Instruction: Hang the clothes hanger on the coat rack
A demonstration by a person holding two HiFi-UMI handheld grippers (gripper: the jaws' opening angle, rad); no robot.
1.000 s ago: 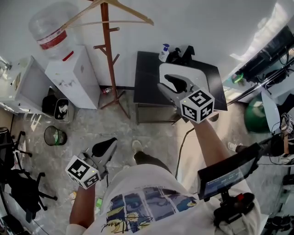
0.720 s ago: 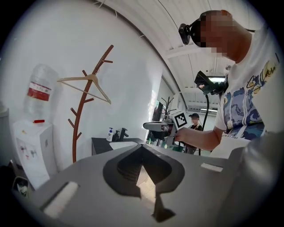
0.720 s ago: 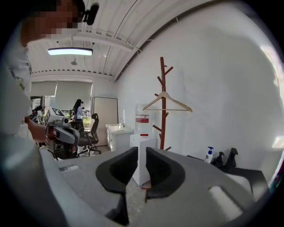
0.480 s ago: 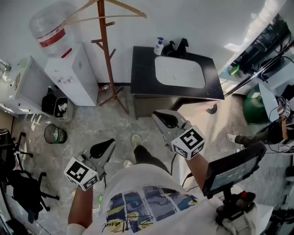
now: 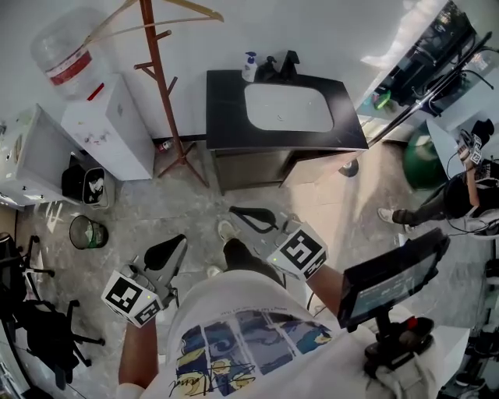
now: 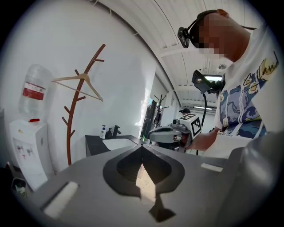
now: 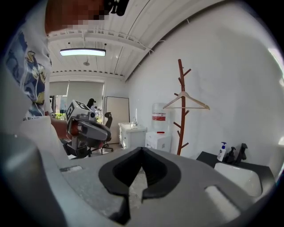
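A wooden clothes hanger [image 5: 160,13] hangs on the top of the brown coat rack [image 5: 159,92] by the far wall. It shows level on the rack in the left gripper view [image 6: 79,84] and the right gripper view [image 7: 185,101]. Both grippers are held low, close to the person's body and far from the rack. My left gripper [image 5: 179,245] is shut and holds nothing; its tips meet [image 6: 142,146]. My right gripper [image 5: 234,211] is shut as well, with nothing between its jaws [image 7: 142,149].
A black counter [image 5: 224,105] with a white sink stands right of the rack, a soap bottle [image 5: 249,66] at its back. A water dispenser [image 5: 105,128], a bin [image 5: 86,231] and an office chair [image 5: 39,335] lie left. A screen on a stand [image 5: 390,277] is at the right.
My right gripper has drawn back from over the sink counter to low beside the person's body. The left gripper has shifted only a little.
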